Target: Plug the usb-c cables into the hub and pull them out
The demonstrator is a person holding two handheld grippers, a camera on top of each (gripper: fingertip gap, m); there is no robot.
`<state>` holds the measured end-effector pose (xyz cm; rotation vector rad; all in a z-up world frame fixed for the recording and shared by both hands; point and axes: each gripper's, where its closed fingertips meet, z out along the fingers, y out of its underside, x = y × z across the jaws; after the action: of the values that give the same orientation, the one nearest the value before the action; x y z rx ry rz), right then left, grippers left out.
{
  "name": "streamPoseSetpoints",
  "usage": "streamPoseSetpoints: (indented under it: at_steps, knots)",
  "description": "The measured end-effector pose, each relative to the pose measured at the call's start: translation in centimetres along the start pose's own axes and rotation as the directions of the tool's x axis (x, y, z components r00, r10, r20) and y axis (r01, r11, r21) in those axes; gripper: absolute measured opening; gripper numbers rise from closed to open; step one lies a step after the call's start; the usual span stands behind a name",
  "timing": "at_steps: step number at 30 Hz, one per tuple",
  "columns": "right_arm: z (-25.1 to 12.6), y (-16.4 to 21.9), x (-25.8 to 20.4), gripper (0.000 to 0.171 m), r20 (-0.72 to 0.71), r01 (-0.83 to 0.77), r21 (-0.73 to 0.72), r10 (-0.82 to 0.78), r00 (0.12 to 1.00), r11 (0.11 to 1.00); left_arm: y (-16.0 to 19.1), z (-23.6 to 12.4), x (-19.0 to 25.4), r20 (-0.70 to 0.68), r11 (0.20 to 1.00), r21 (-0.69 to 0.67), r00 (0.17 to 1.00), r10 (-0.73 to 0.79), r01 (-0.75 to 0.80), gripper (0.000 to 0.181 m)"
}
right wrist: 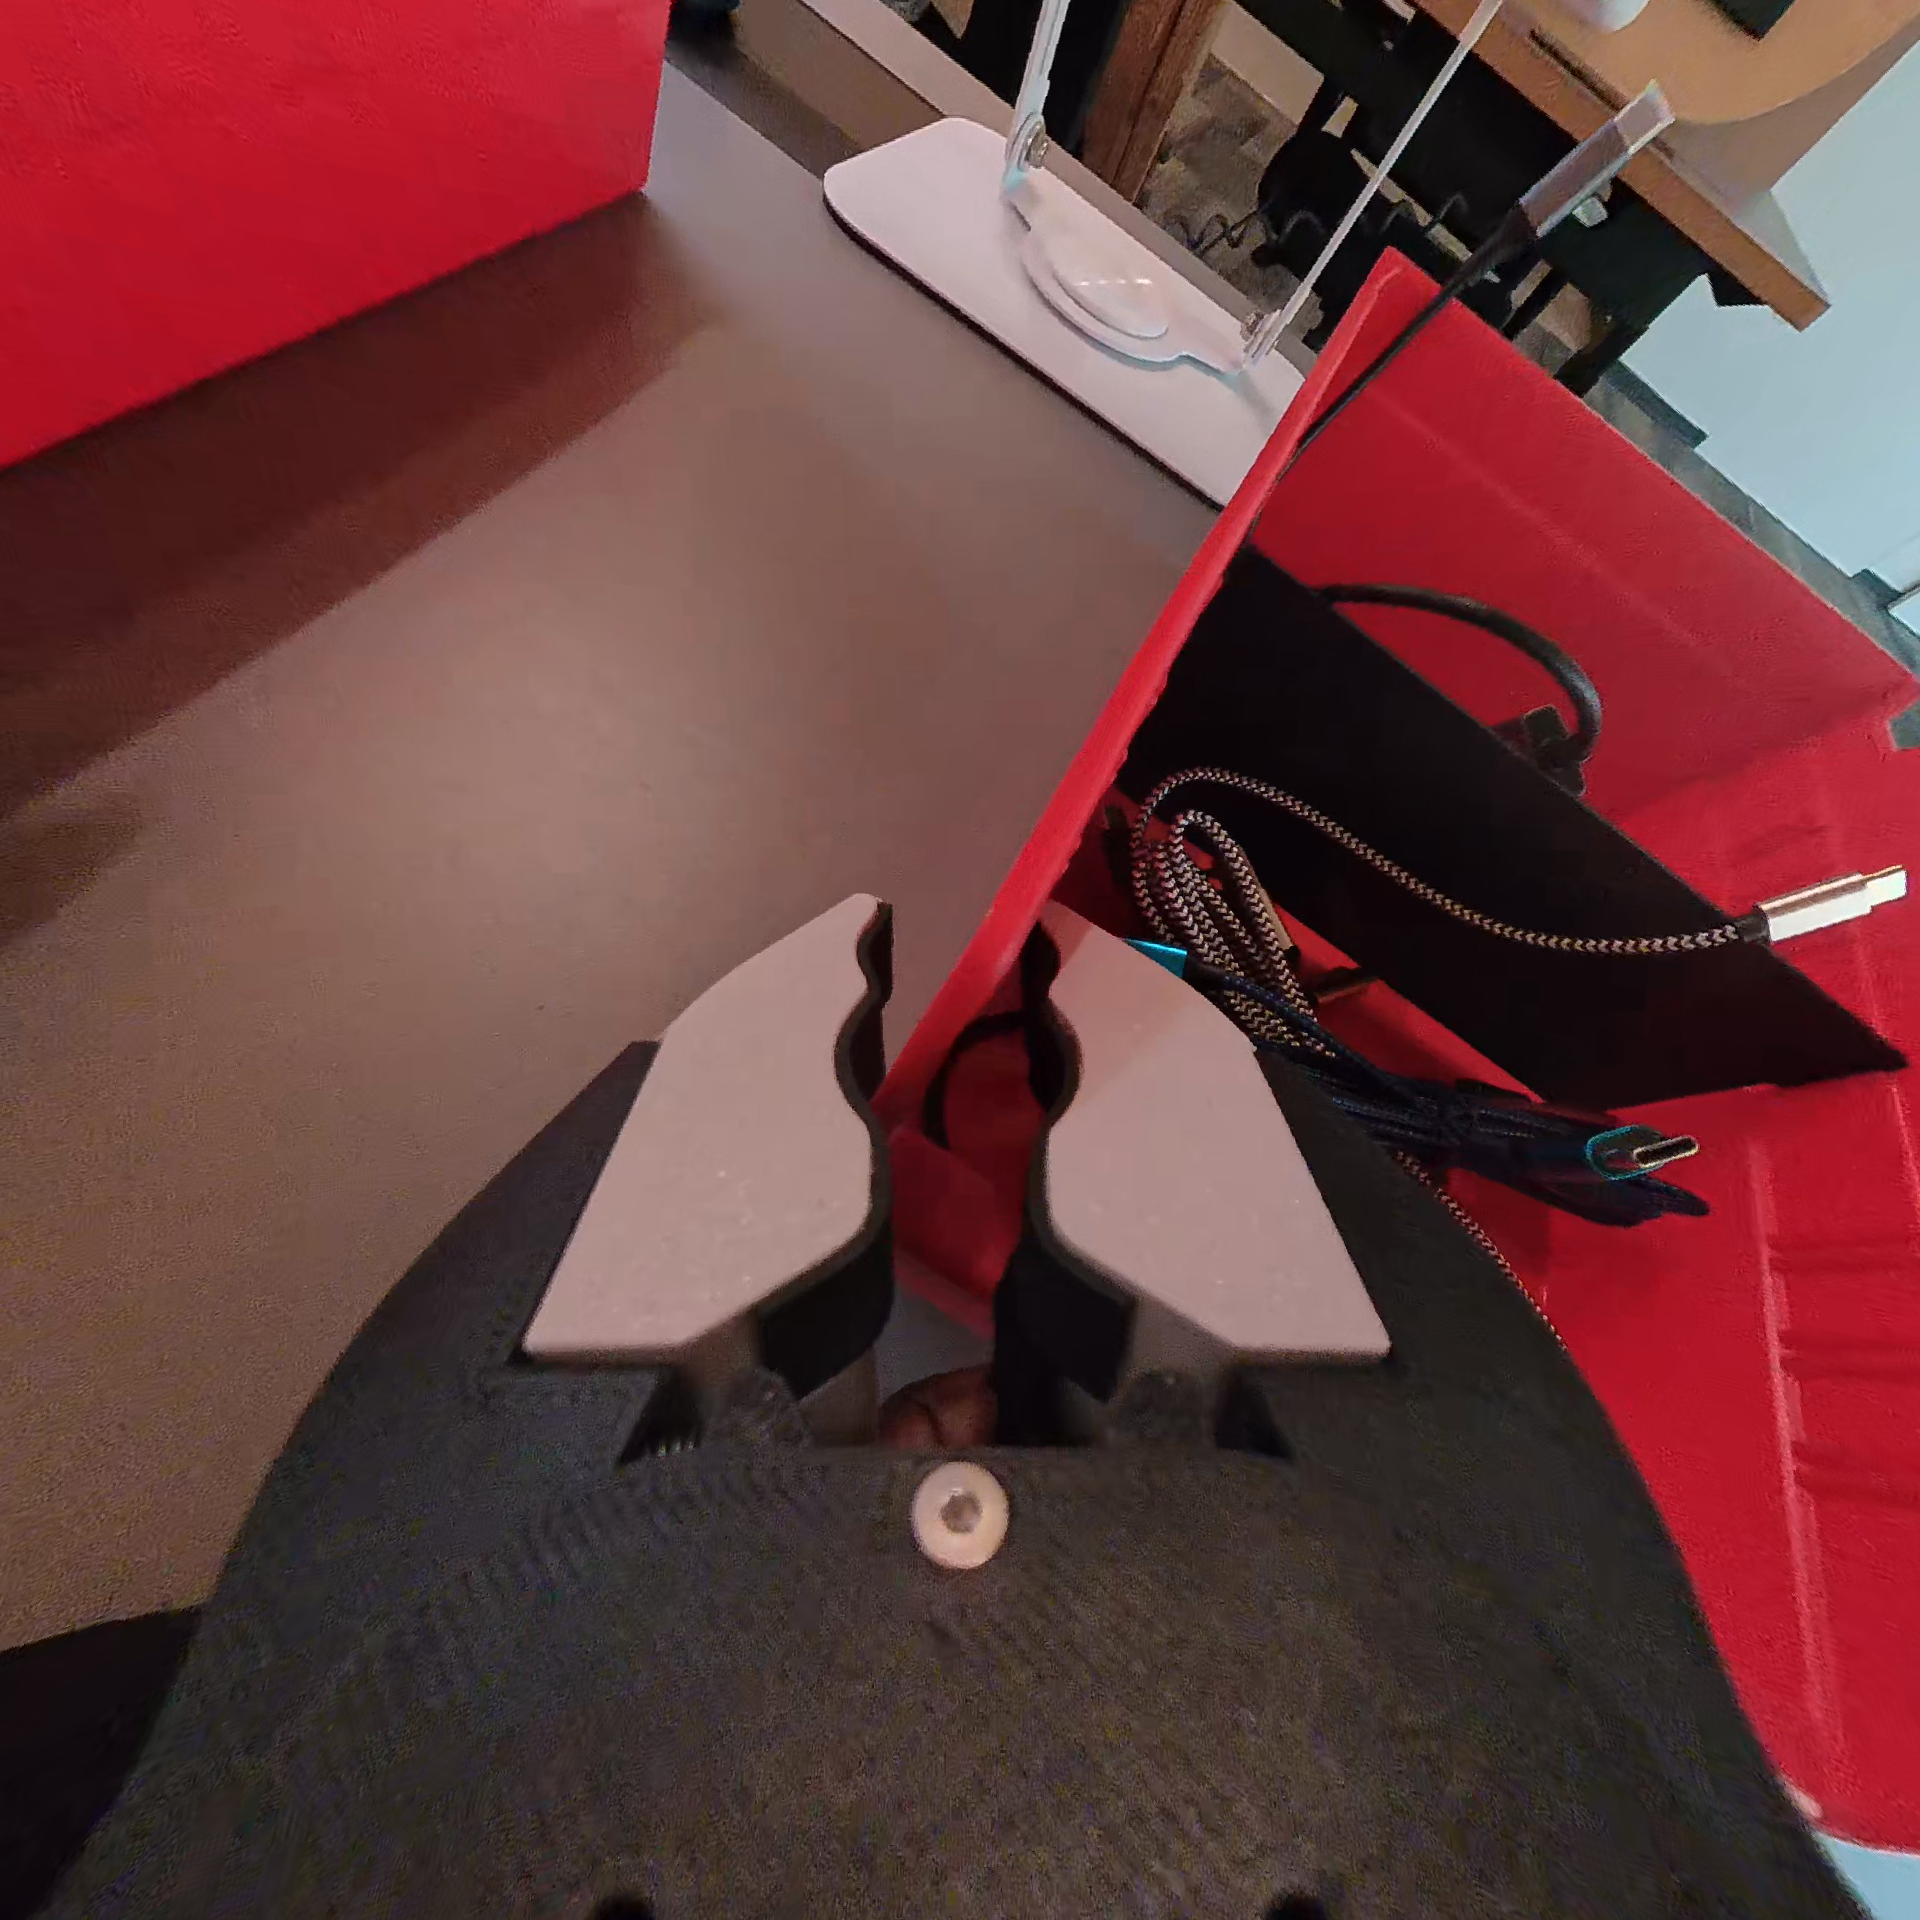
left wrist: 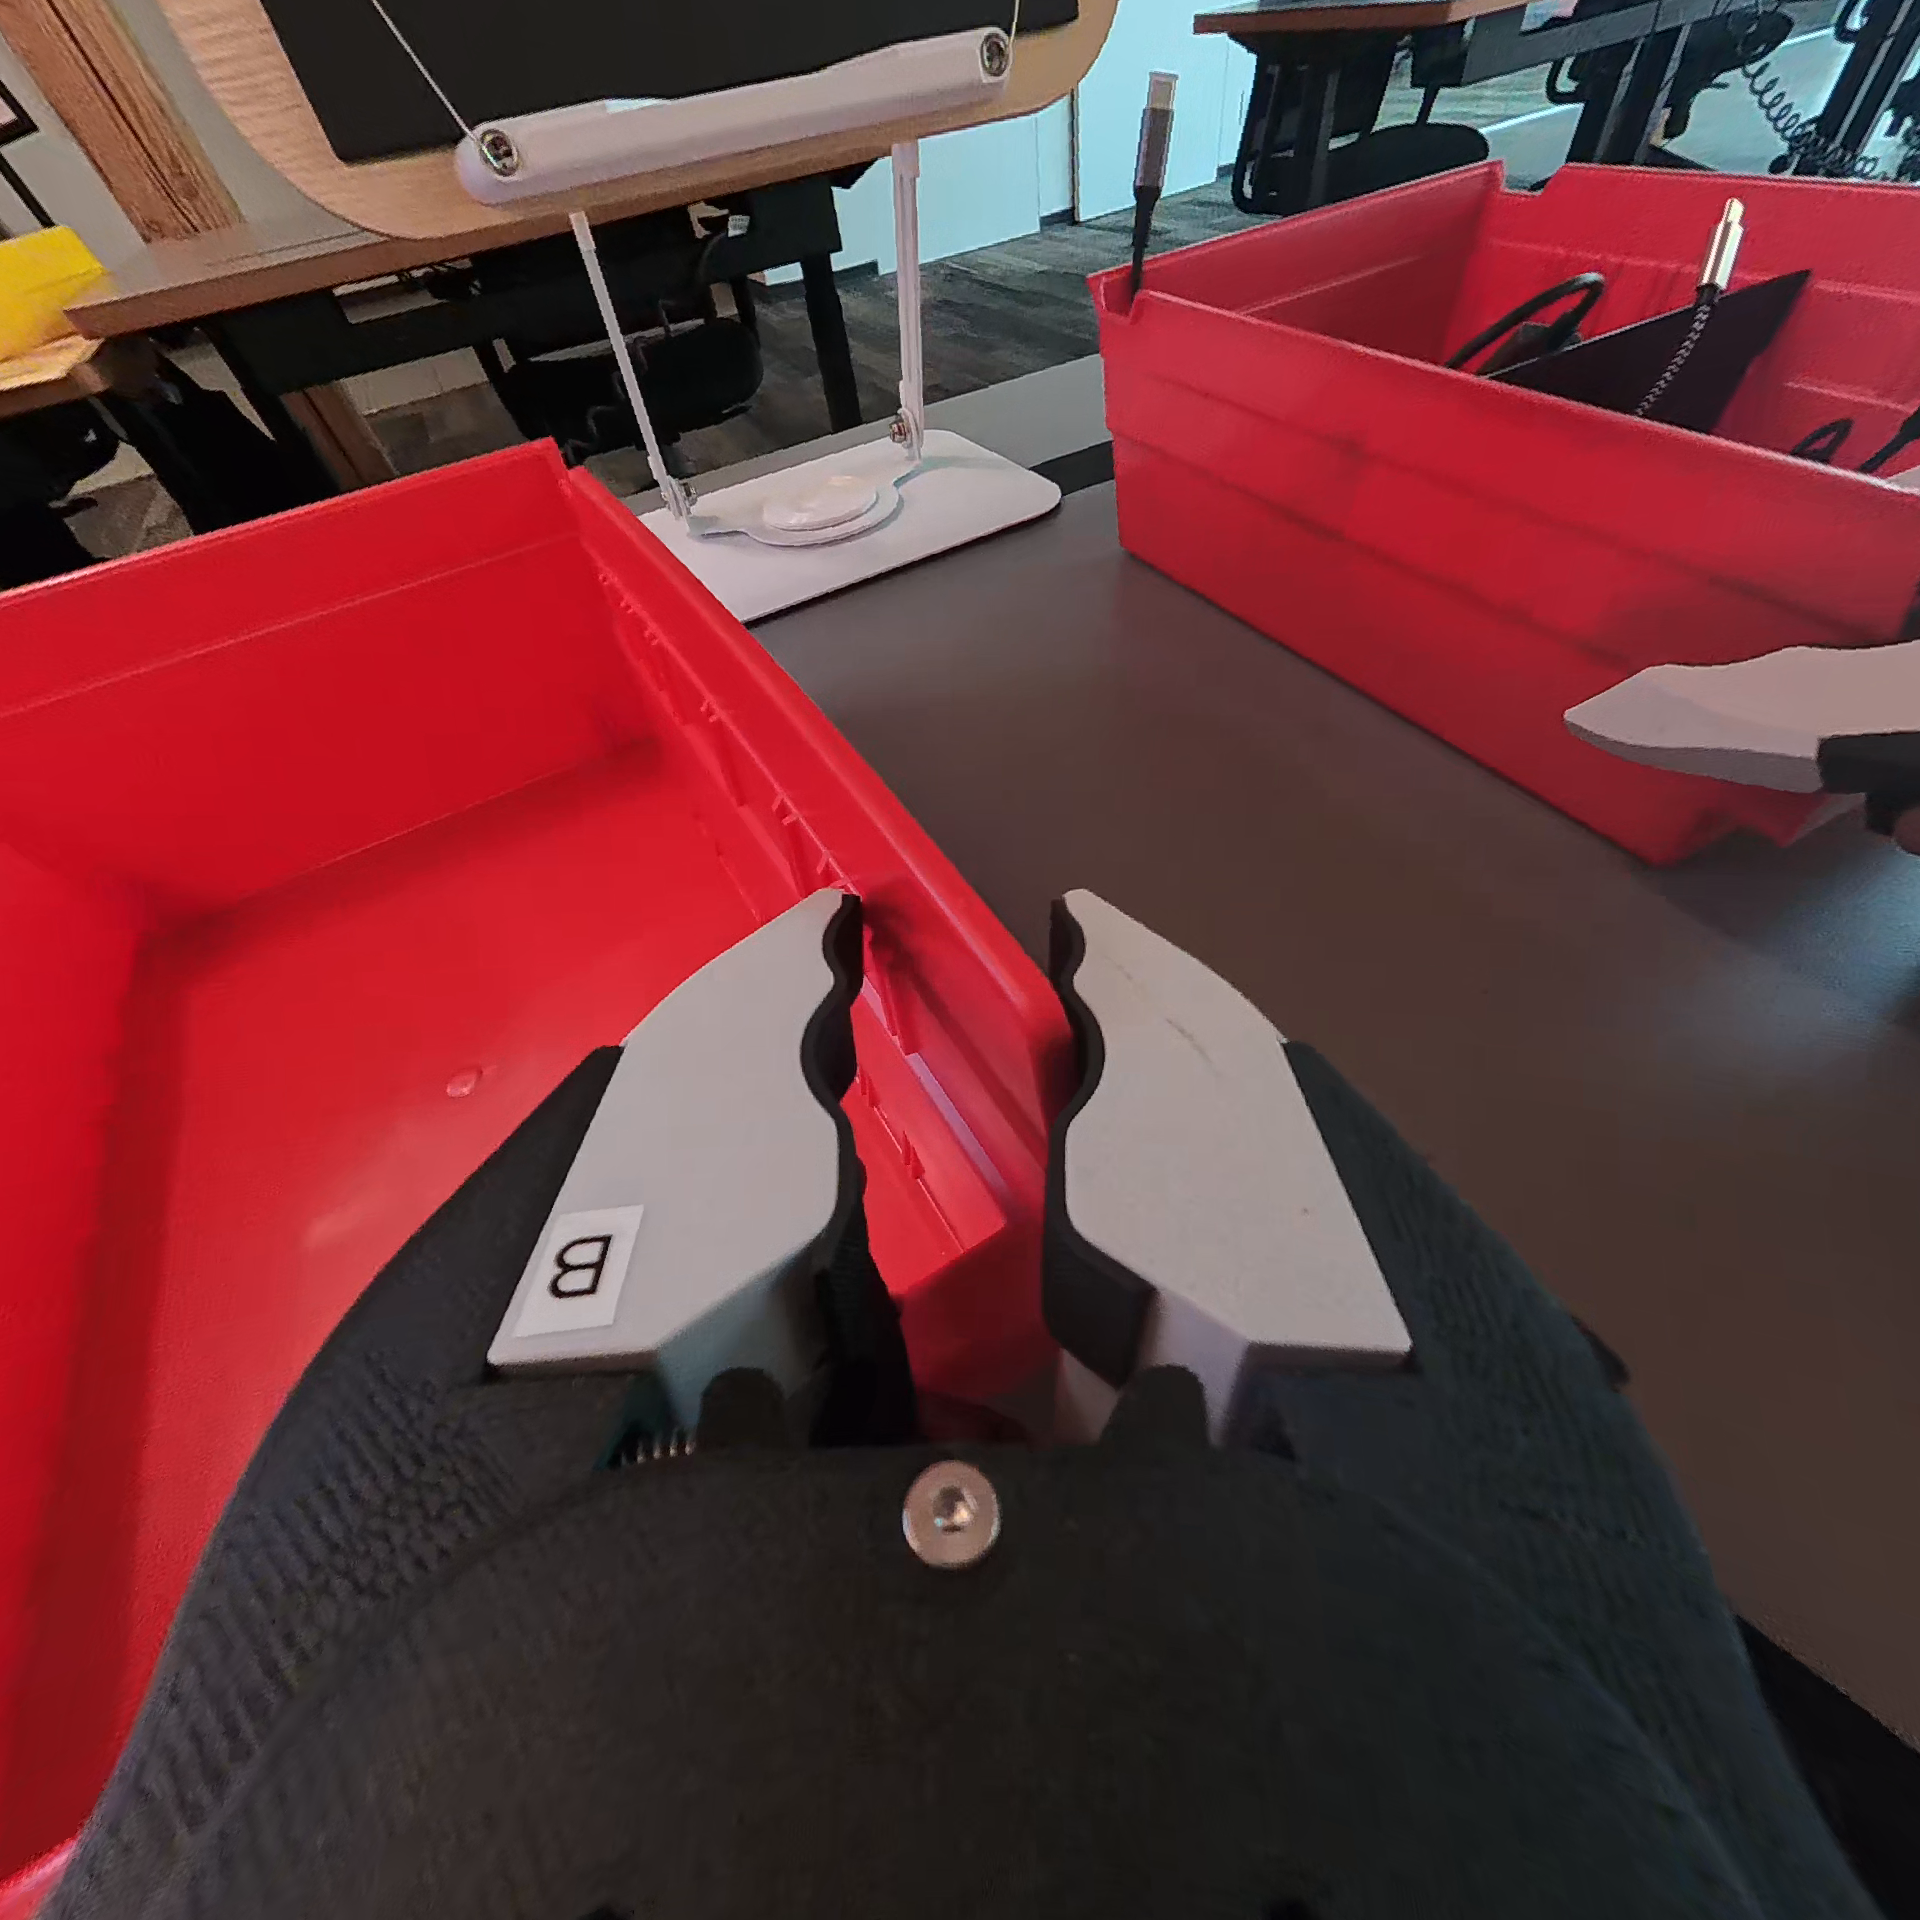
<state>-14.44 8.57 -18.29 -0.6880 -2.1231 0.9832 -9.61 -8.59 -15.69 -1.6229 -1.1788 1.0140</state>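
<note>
Left wrist view: left gripper (left wrist: 956,920) hangs over the right wall of the near red bin (left wrist: 343,831), jaws parted by a moderate gap, nothing between them. That bin looks bare inside. Right gripper (right wrist: 961,930) straddles the near wall of the far red bin (right wrist: 1714,665), jaws moderately apart, nothing gripped. Cables sit in that far bin: a braided black-and-white cable (right wrist: 1455,894) draped over a black divider (right wrist: 1455,831) with its silver plug (right wrist: 1834,904) pointing right, and a dark blue cable (right wrist: 1434,1117) just beside the right fingers, teal USB-C plug (right wrist: 1642,1153) exposed. Another plug (left wrist: 1155,130) sticks up above the bin's far corner. Hub: can't pick it out, possibly hidden behind the divider. White stand (left wrist: 852,520) sits on the dark table (left wrist: 1299,935) between the bins.
</note>
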Motion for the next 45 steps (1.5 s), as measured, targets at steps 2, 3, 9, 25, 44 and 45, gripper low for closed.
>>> streamPoseSetpoints:
  at_steps: [2,3,9,25,44,45]
  knots:
    - [0.0,0.0,0.0,0.024,-0.003,0.001,0.007,-0.001,1.000,1.000,0.0,0.0,0.0,-0.001,1.000,0.004,1.000,0.001,-0.001,0.035]
    - [-0.1,-0.1,0.0,0.026,0.000,-0.001,0.015,0.001,1.000,1.000,-0.1,-0.1,0.0,-0.005,1.000,0.013,1.000,-0.001,0.001,0.037]
    - [-3.8,-3.2,1.3,0.061,0.003,-0.183,0.297,0.190,0.982,0.937,-3.8,-3.3,0.8,-0.061,0.960,0.220,0.985,-0.163,0.172,0.109]
    - [-15.7,-2.6,9.9,0.145,-0.366,-0.212,0.399,0.367,0.855,0.892,-7.1,-11.2,-3.0,0.355,0.990,0.138,0.935,-0.026,-0.025,0.143]
    - [-13.0,-0.1,8.4,0.145,-0.362,-0.264,0.226,0.333,0.871,0.938,-4.9,-10.0,-3.5,0.342,0.998,0.061,0.938,-0.050,0.031,0.142]
    - [-12.9,-0.1,8.3,0.145,-0.364,-0.266,0.223,0.333,0.870,0.938,-4.8,-9.9,-3.5,0.341,0.998,0.059,0.939,-0.051,0.033,0.142]
